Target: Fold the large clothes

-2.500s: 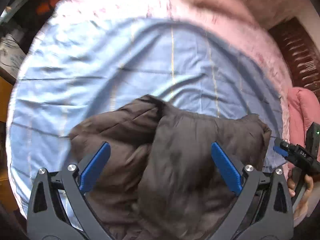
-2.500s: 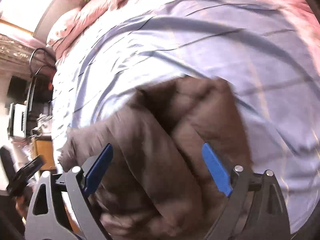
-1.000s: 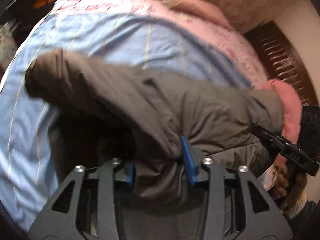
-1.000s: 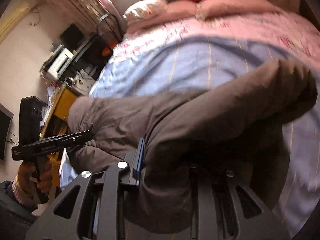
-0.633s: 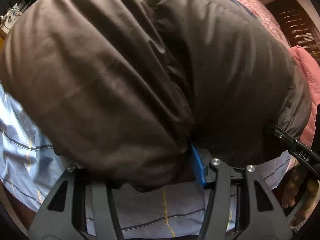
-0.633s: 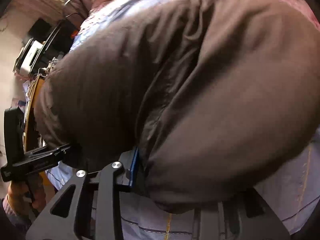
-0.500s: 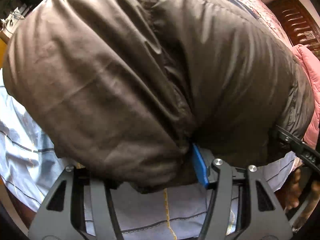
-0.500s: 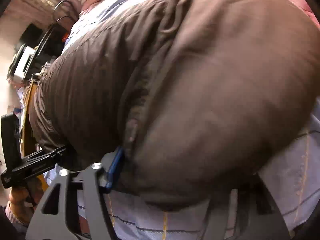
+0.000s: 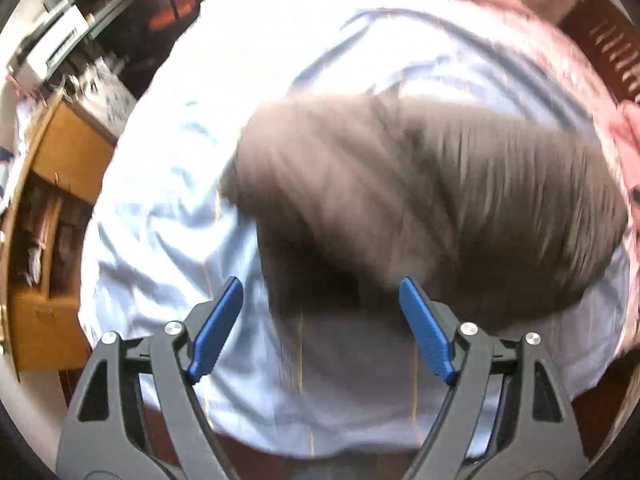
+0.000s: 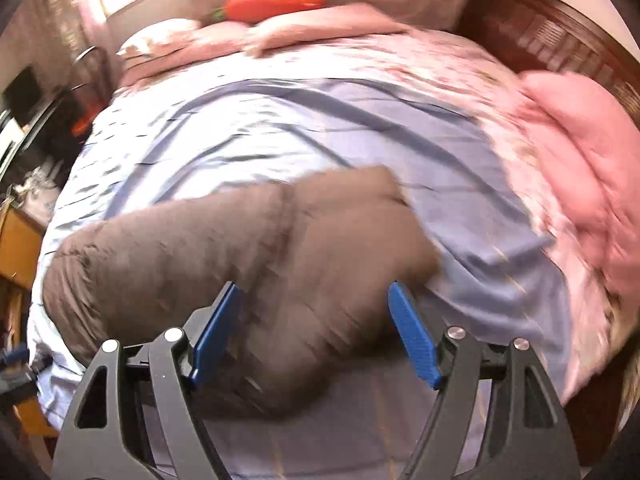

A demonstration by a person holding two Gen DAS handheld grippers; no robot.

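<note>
Half a second back both sets of jaws were clamped on the brown jacket's edge and carrying it high; now both have let go and drawn away, and the jacket lies dropped on the bed. From where I stand the left gripper (image 9: 320,320) has its blue pads (image 9: 218,326) spread wide with nothing between them, only blue sheet showing through the gap and the jacket's near edge just past the tips. The right gripper (image 10: 312,330) is parted the same way, its pads (image 10: 412,336) holding nothing, with the jacket's bulk showing behind and between them; I cannot tell whether the tips brush the fabric, since both views are smeared by motion. The brown puffy jacket (image 9: 420,204) sits as a thick folded bundle on the light blue striped sheet (image 9: 168,216), nearer the foot edge of the bed, with one rounded end toward the left side of the right wrist view (image 10: 168,264). Beyond the blue sheet runs a pink floral bedspread (image 10: 460,68), and a bunched pink quilt (image 10: 584,152) lies at the right side against the dark wooden headboard (image 10: 560,40). Pillows line the far edge with an orange carrot-shaped cushion (image 10: 272,4) on top. Off to the left of the bed stands a yellow wooden cabinet (image 9: 52,216) with clutter above it.
</note>
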